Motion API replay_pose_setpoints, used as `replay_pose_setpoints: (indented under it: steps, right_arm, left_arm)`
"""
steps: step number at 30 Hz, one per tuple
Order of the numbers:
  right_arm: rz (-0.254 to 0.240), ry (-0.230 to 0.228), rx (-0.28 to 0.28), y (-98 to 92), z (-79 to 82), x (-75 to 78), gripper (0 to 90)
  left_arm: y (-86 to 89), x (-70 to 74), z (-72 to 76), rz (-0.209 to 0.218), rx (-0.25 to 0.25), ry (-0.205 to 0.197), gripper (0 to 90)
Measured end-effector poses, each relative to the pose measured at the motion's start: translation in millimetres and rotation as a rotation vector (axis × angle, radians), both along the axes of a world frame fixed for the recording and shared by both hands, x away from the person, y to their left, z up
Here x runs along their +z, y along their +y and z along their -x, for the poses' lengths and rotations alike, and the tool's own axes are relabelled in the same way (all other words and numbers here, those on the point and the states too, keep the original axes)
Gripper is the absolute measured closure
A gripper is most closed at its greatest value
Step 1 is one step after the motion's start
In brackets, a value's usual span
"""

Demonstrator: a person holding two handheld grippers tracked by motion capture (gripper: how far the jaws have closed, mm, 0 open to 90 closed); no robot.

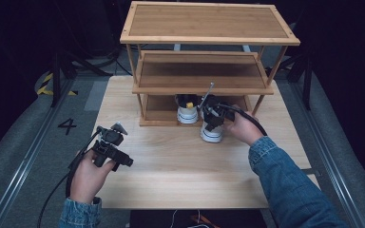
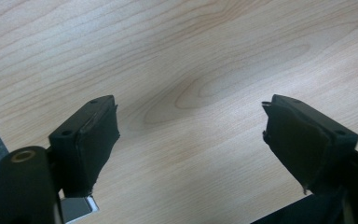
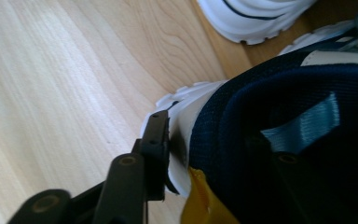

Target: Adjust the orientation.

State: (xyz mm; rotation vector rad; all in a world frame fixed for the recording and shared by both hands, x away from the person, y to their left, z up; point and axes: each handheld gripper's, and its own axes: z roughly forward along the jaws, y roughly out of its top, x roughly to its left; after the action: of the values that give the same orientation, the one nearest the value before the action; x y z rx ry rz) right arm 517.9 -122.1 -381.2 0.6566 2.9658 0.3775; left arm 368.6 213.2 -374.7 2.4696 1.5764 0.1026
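The right gripper, in the middle of the high view, grips the heel wall of a shoe: white bumpy rubber sole, soft dark blue cloth, a yellow patch. The shoe stands on the smooth pale wooden table, just in front of the wooden shelf. A second shoe sits on the lowest board. At lower left, the left gripper is wide open and holds nothing.

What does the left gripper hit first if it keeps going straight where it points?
Most likely the bare wooden table. The left gripper has its jaws wide open with nothing between them, and its own view looks along them at plain tabletop. In the high view it points right and slightly down, so the contact spot is uncertain.
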Motion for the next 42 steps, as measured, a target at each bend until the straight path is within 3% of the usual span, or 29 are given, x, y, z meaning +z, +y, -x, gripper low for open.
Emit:
replay_pose_setpoints:
  steps: [6, 9, 10, 16, 23, 28, 35, 38, 40, 42]
  right_arm:
    - [0.008, -0.058, 0.015, -0.4, 5.3, 0.8, 56.3]
    - [-0.031, -0.074, -0.013, -2.5, 7.0, 4.8, 54.3]
    - [-0.04, -0.075, -0.016, -3.2, 7.2, 5.9, 53.7]
    - [-0.087, -0.105, -0.046, -8.1, 15.2, 18.3, 53.3]
    - [-0.146, -0.155, -0.091, -23.2, 40.2, 39.3, 53.9]
    - [-0.183, -0.131, -0.167, -37.8, 58.3, 45.0, 59.3]
    - [-0.178, -0.111, -0.192, -50.3, 70.1, 31.9, 58.5]
    - [-0.172, -0.092, -0.206, -53.2, 71.3, 22.0, 59.9]
    - [-0.166, -0.079, -0.22, -53.8, 71.5, 14.4, 61.0]
    - [-0.162, -0.052, -0.232, -52.8, 72.2, 3.4, 63.3]
  left_arm:
    - [-5.1, -1.4, -1.0, -0.006, -0.023, 0.01, 17.3]
    - [-6.2, -2.3, -2.3, -0.003, -0.031, 0.009, 17.3]
    - [-6.3, -2.3, -3.8, 0.019, -0.029, 0.019, 17.3]
    - [-8.1, -2.8, -8.8, 0.013, -0.03, 0.018, 17.3]
    - [-15.6, -3.3, -16.8, 0.025, -0.045, 0.036, 17.3]
    - [-23.2, -2.0, -22.5, 0.023, -0.063, 0.038, 17.3]
    - [-27.3, -2.6, -26.1, 0.004, -0.082, 0.034, 17.3]
    - [-28.7, -1.4, -27.5, -0.005, -0.092, 0.028, 17.3]
    - [-31.0, -1.8, -27.1, 0.011, -0.084, 0.03, 17.3]
    - [-31.4, -0.9, -28.2, -0.009, -0.101, 0.026, 17.2]
